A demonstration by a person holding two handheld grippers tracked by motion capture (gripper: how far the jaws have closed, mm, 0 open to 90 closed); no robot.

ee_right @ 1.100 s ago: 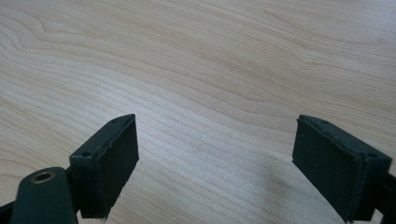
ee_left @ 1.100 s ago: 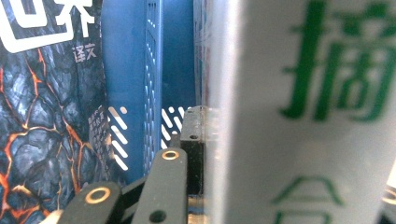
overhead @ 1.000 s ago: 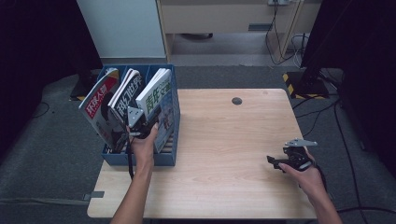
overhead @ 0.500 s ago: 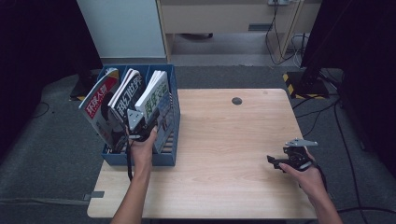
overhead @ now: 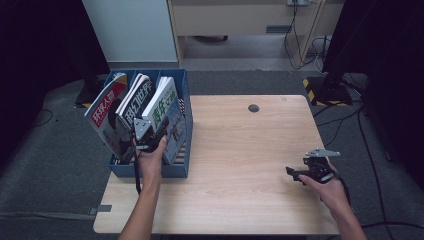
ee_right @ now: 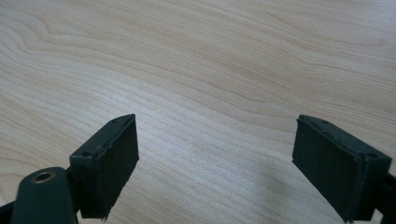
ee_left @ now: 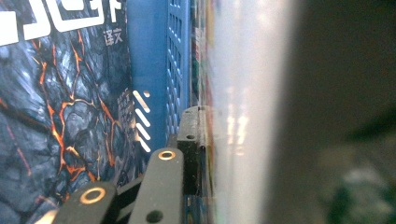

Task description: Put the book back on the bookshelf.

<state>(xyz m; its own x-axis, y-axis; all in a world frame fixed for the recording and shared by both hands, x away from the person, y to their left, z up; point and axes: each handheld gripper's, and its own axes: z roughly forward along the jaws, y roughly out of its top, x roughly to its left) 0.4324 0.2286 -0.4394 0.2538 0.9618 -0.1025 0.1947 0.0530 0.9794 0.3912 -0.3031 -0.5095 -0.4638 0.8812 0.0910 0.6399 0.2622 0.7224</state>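
Left gripper [overhead: 150,134] at the magazine rack [overhead: 183,100].
Jaws just easing apart, one pad flat against the green-covered magazine [overhead: 165,107] in the rack's right slot; right gripper [overhead: 306,172] wide open over bare table [overhead: 240,150].

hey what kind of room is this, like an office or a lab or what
Probably a lab or studio set up for recording. A wooden table stands on grey carpet, with dark curtains at both sides, loose cables on the floor, and a blue magazine rack.
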